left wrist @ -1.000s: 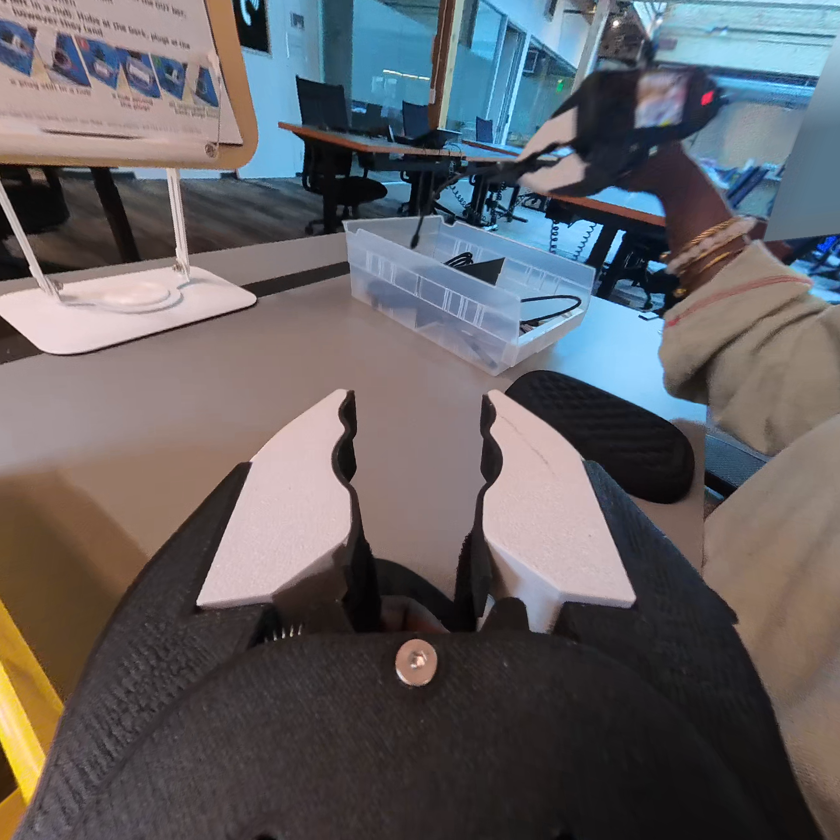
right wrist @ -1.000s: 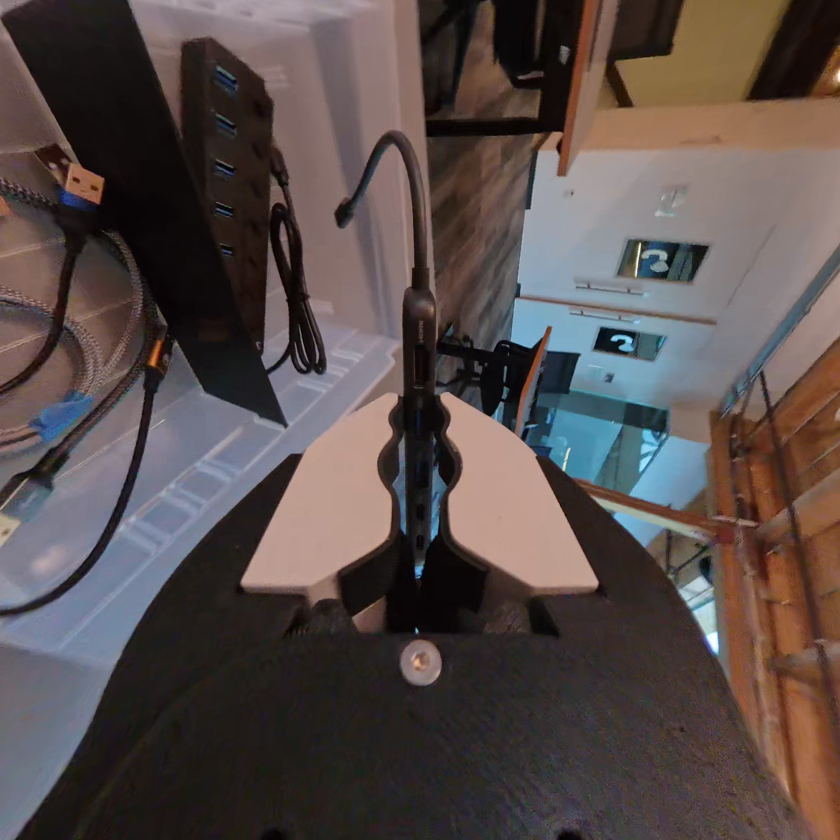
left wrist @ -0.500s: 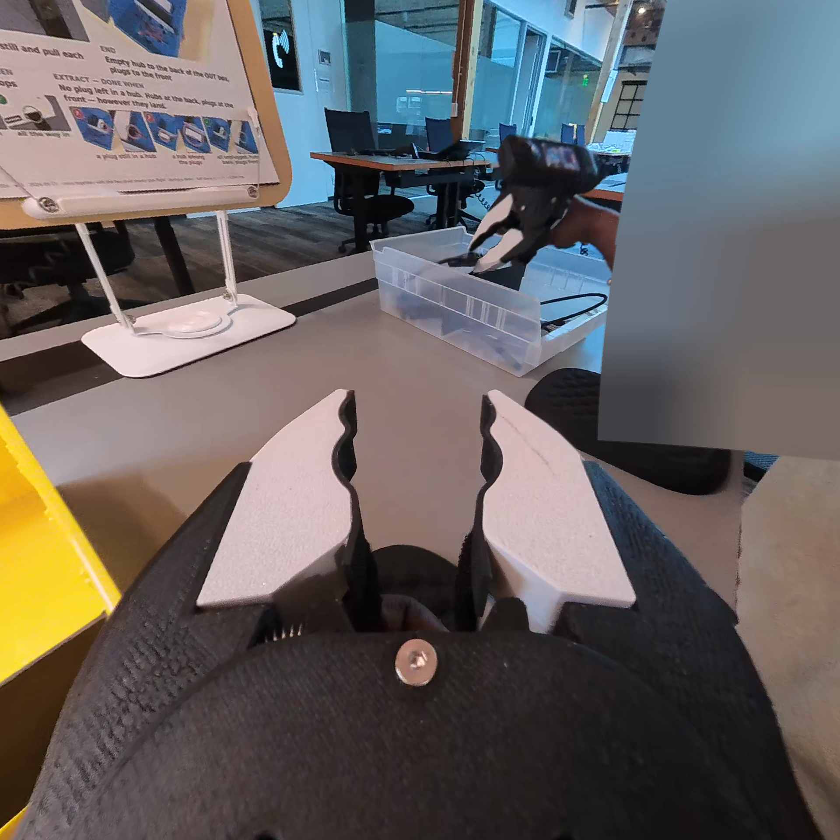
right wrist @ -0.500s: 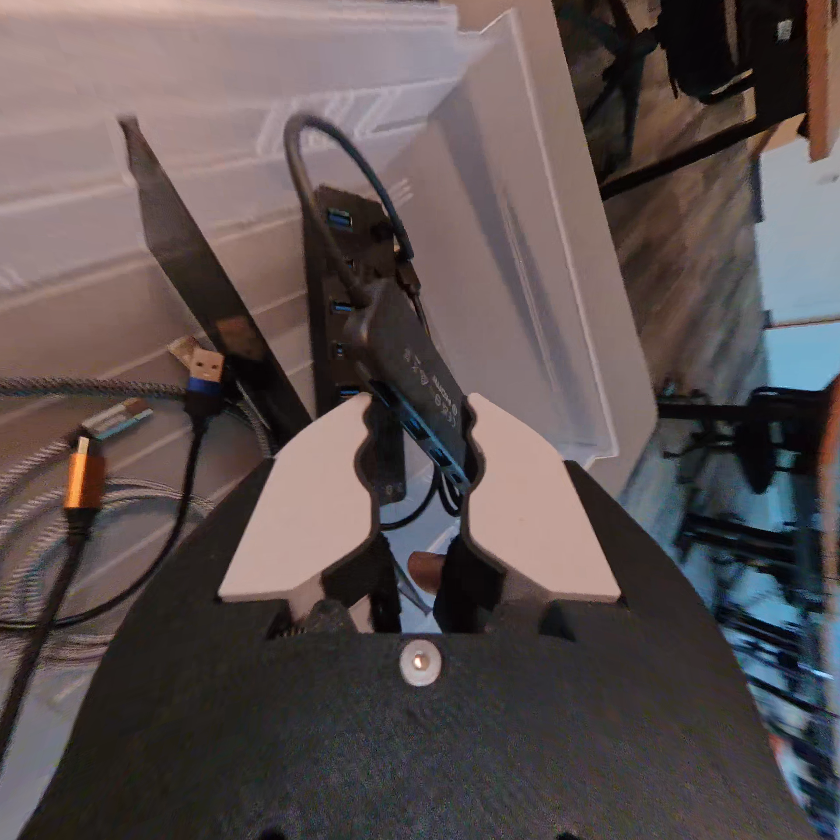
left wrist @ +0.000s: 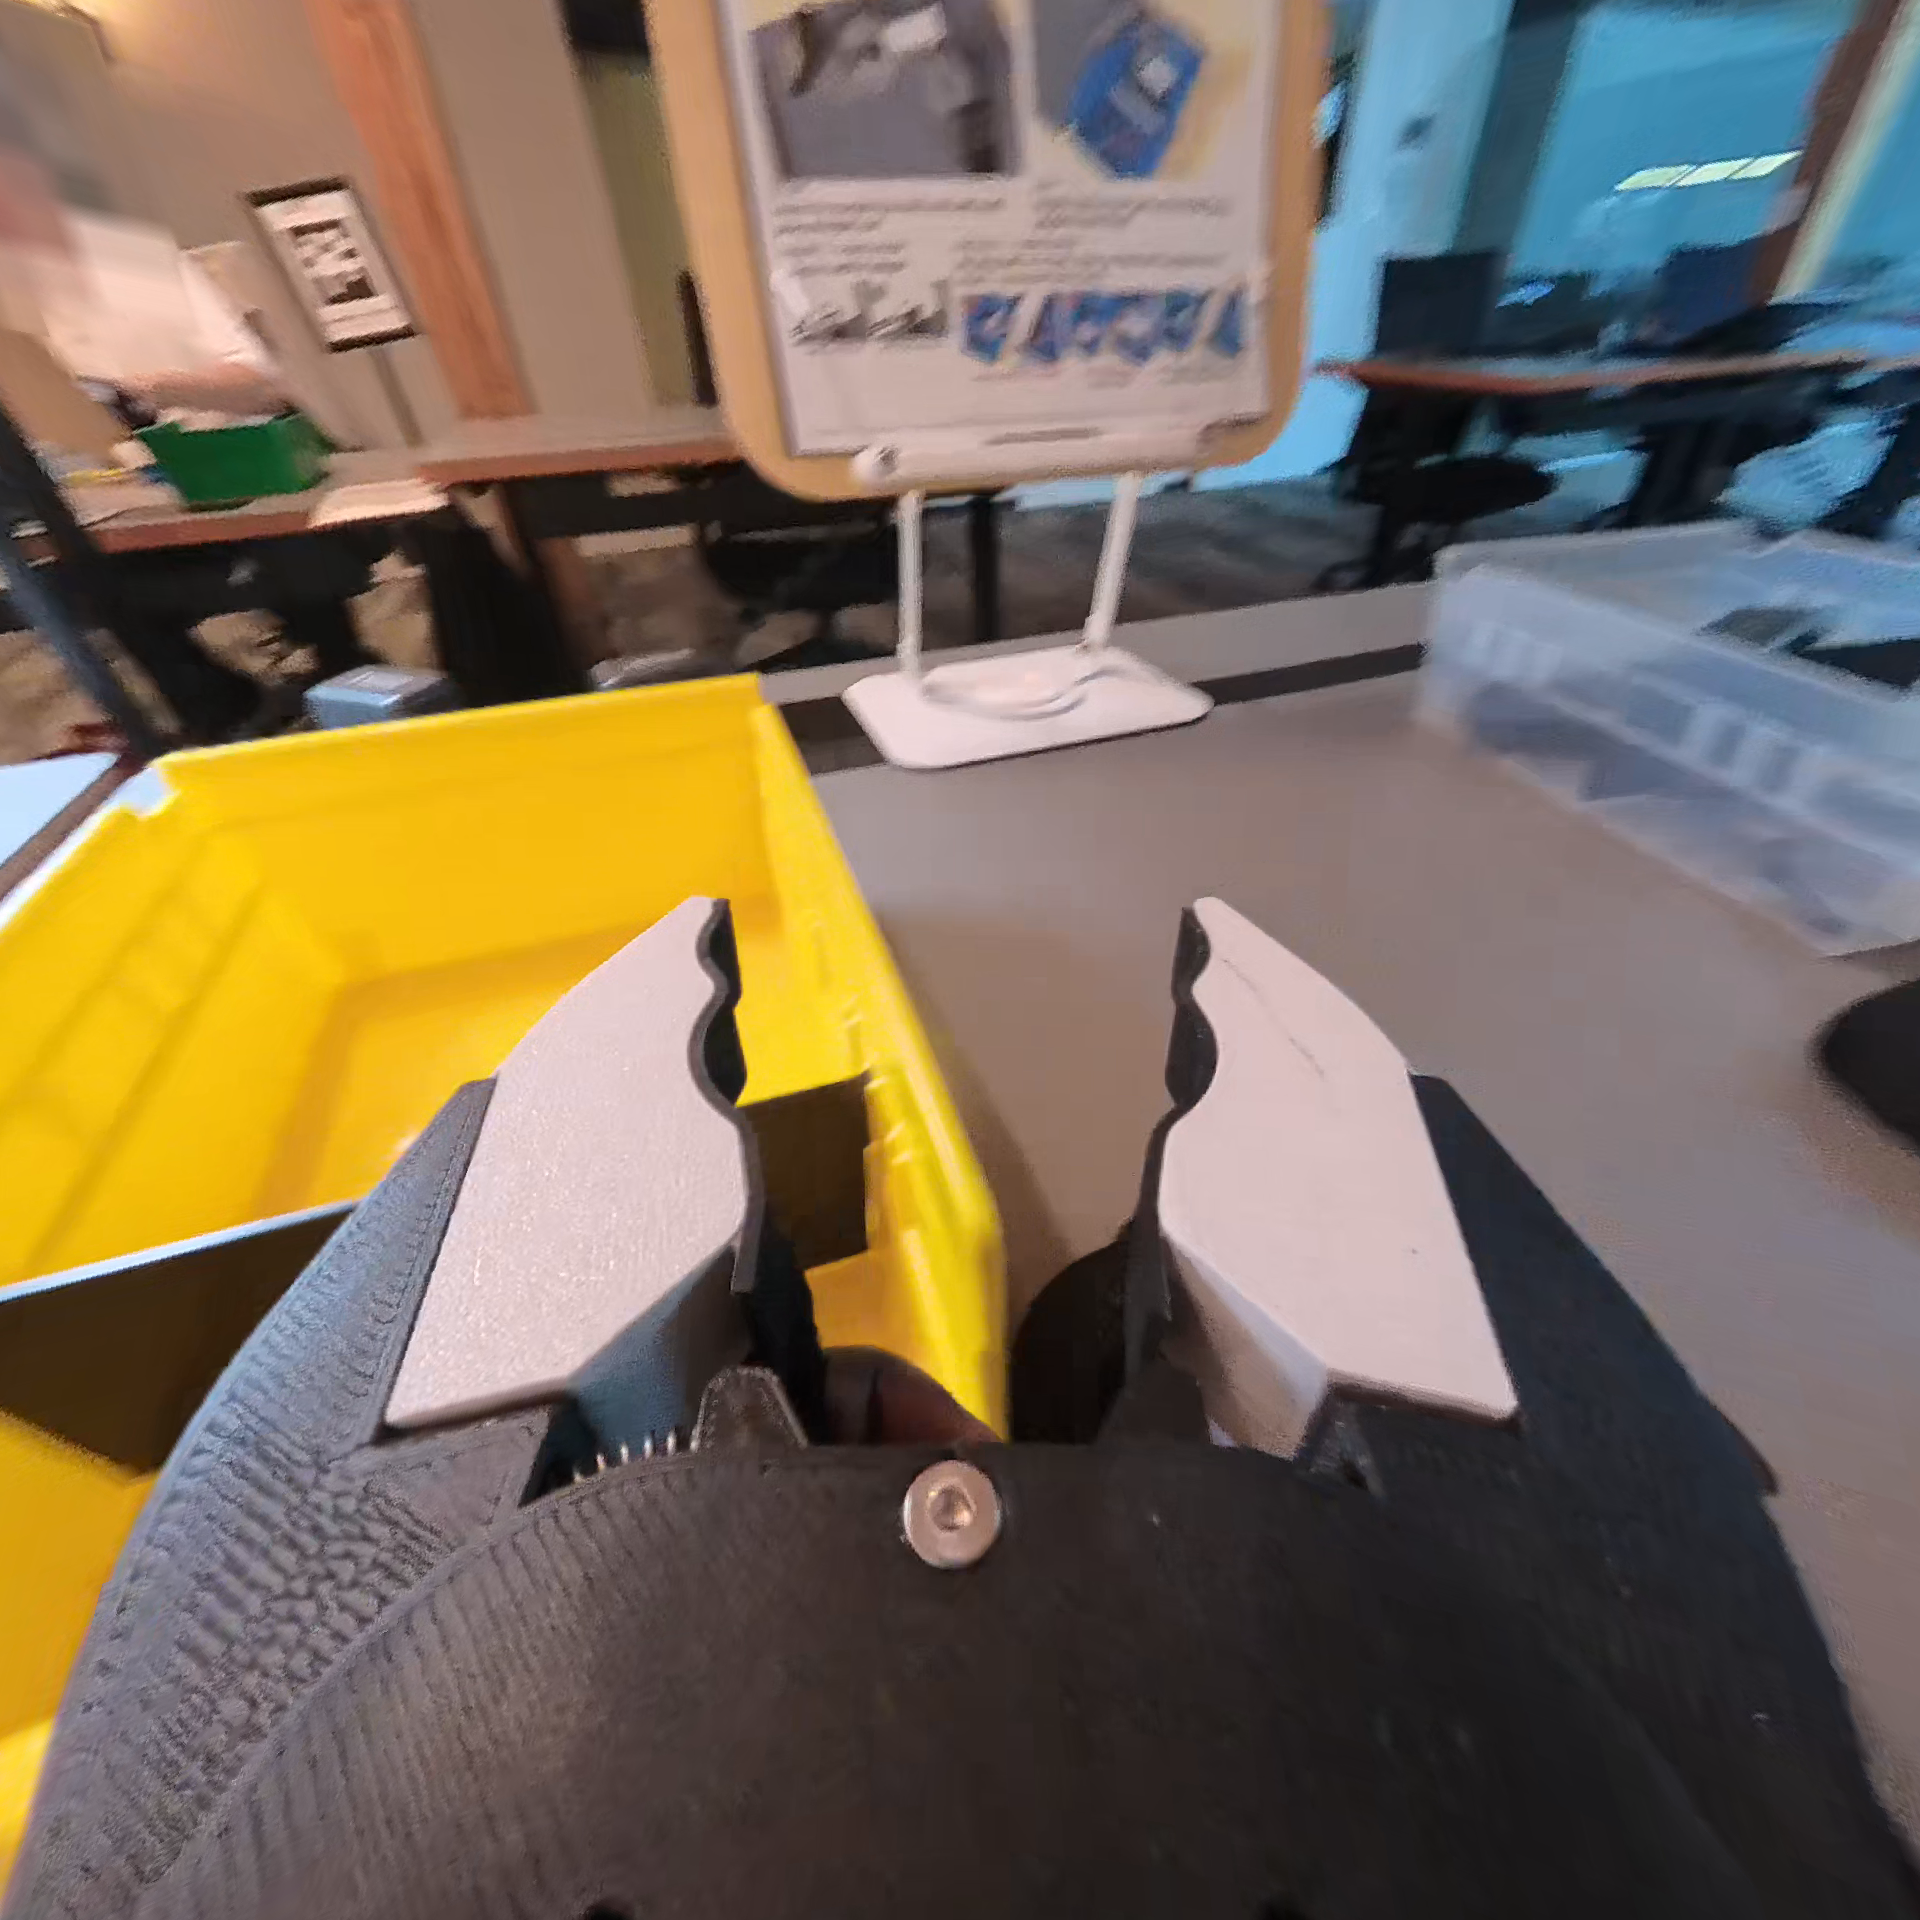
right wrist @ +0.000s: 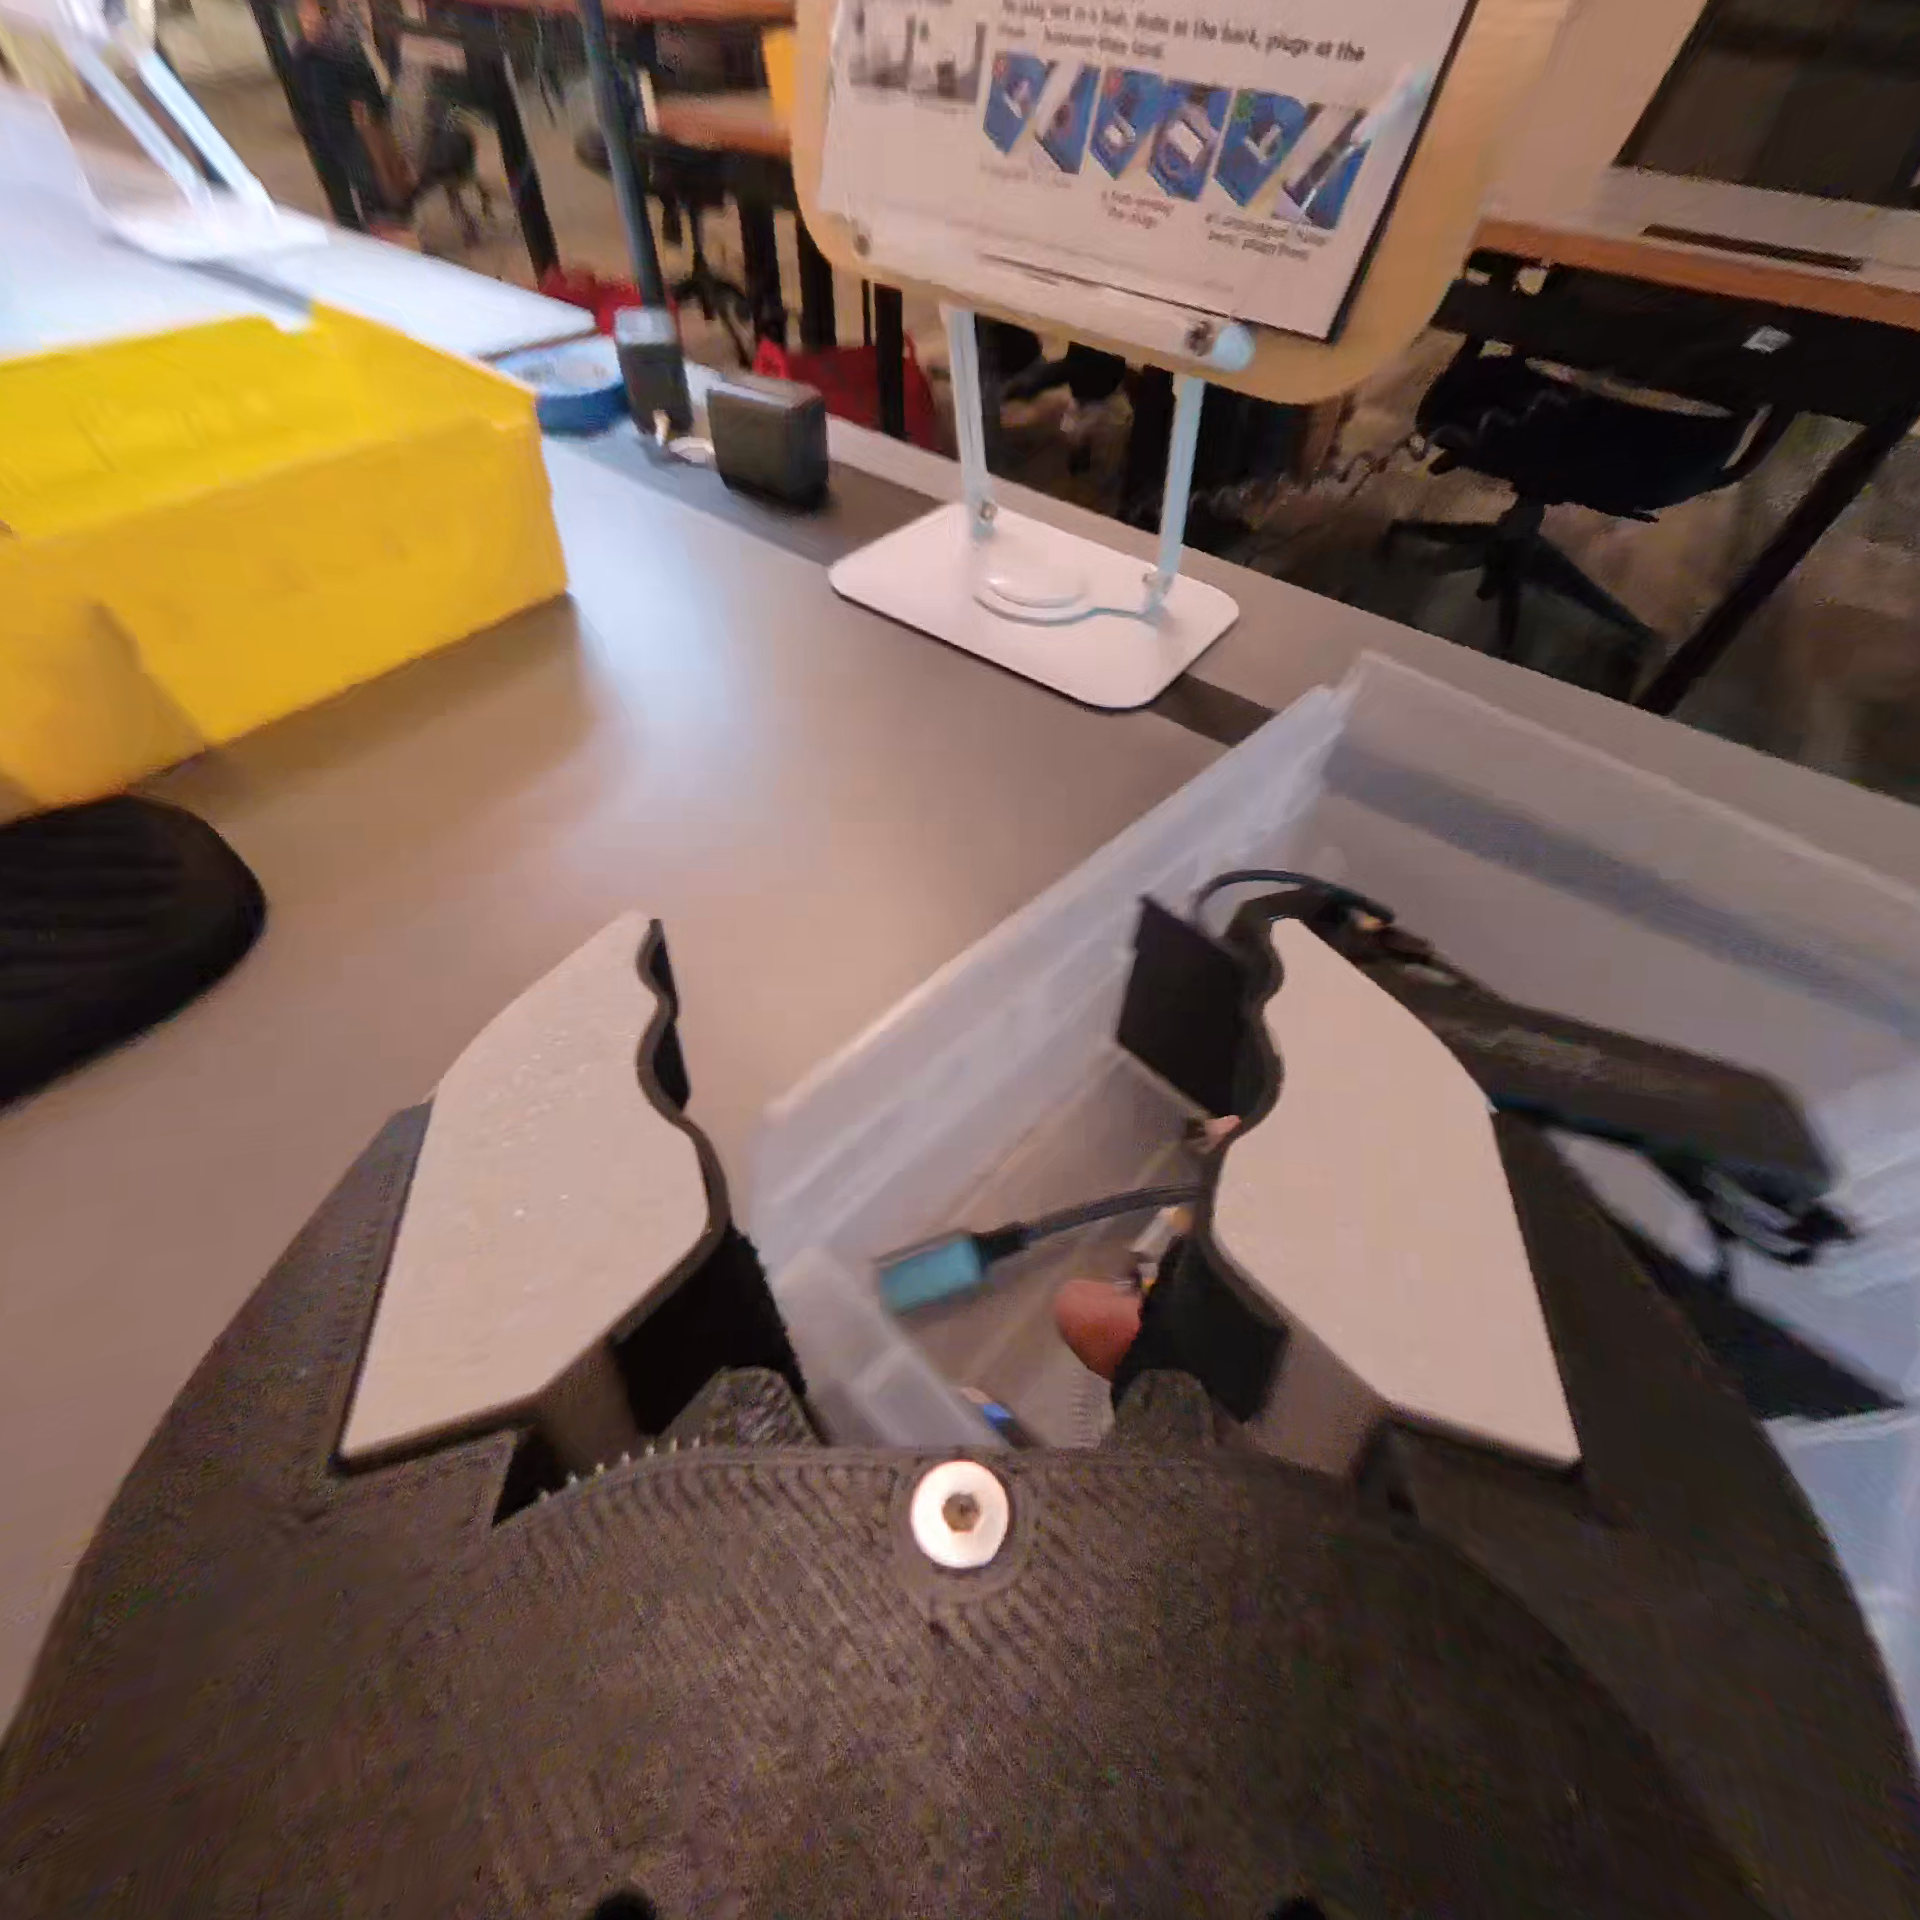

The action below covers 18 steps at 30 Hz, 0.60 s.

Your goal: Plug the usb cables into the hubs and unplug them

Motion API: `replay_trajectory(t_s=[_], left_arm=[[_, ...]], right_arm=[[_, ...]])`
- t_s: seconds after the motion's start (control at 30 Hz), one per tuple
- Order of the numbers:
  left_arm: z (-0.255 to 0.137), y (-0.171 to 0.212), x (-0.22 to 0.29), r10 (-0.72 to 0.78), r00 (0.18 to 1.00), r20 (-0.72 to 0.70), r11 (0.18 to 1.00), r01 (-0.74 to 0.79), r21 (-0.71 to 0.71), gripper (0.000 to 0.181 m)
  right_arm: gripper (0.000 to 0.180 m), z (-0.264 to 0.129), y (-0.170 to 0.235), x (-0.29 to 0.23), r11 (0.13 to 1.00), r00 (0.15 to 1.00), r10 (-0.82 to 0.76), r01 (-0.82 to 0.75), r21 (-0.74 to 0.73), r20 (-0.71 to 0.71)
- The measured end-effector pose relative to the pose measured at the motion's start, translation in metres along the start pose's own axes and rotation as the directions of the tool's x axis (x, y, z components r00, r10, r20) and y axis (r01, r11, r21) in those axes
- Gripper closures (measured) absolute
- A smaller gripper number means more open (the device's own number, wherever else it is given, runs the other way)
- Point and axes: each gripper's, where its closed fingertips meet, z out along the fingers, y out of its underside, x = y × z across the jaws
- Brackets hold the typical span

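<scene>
Our left hand-held gripper (left wrist: 951, 997) gapes with nothing between its fingers, over the yellow bin's (left wrist: 436, 831) right wall. Our right hand-held gripper (right wrist: 961, 1039) is spread wide, holding nothing, above the clear bin (right wrist: 1049, 997). Inside lie a teal-plugged usb cable (right wrist: 935, 1270) and, beyond the black divider (right wrist: 1179, 1023), a black hub (right wrist: 1621, 1081). Farther along the desk (right wrist: 665, 810) stands an instruction stand (right wrist: 1039, 613).

An open-plan office is suggested by rows of desks (left wrist: 1621, 374) and office chairs (right wrist: 1579, 436) seen beyond the bench (right wrist: 644, 790), toward twelve o'clock.
</scene>
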Motion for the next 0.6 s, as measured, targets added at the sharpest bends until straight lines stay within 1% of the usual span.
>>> replay_trajectory(t_s=[0.03, 0.1, 0.17, 0.23, 0.3, 0.37, 0.43, 0.5, 0.6], left_arm=[[0.000, 0.008, -0.008, 0.015, 0.999, 0.046, 1.000, -0.014, -0.026, 0.101], [0.003, 0.024, -0.017, 0.018, 0.995, 0.094, 0.997, -0.011, -0.077, 0.102], [0.009, 0.040, -0.017, 0.003, 0.995, 0.097, 0.991, 0.010, -0.134, 0.106], [0.015, 0.055, -0.018, 0.010, 0.994, 0.109, 0.979, 0.013, -0.206, 0.115], [0.019, 0.057, -0.016, 0.043, 0.994, 0.104, 0.975, -0.019, -0.222, 0.125], [0.023, 0.057, -0.010, 0.067, 0.994, 0.082, 0.973, -0.047, -0.227, 0.154], [0.025, 0.057, -0.013, 0.085, 0.990, 0.114, 0.972, -0.057, -0.230, 0.159], [0.026, 0.057, -0.014, 0.060, 0.989, 0.137, 0.975, -0.028, -0.220, 0.162], [0.030, 0.055, -0.014, 0.008, 0.989, 0.146, 0.979, 0.022, -0.202, 0.162]], right_arm=[[0.071, 0.000, 0.007, -0.011, 1.000, 0.999, 0.016, -0.016, 0.018, -0.028], [0.070, 0.000, 0.028, -0.019, 1.000, 0.987, 0.015, -0.016, -0.003, -0.163], [0.077, 0.004, 0.049, -0.022, 0.998, 0.956, -0.024, 0.005, -0.065, -0.293], [0.091, 0.012, 0.063, -0.027, 0.989, 0.935, -0.077, 0.026, -0.148, -0.346], [0.111, 0.019, 0.072, -0.030, 0.975, 0.925, -0.114, 0.034, -0.219, -0.363], [0.140, 0.028, 0.076, -0.033, 0.972, 0.932, -0.109, 0.026, -0.235, -0.347], [0.161, 0.031, 0.073, -0.030, 0.970, 0.922, -0.137, 0.052, -0.236, -0.361], [0.158, 0.040, 0.069, -0.040, 0.971, 0.943, -0.124, 0.050, -0.235, -0.309], [0.156, 0.053, 0.064, -0.057, 0.959, 0.945, -0.187, 0.116, -0.258, -0.269]])
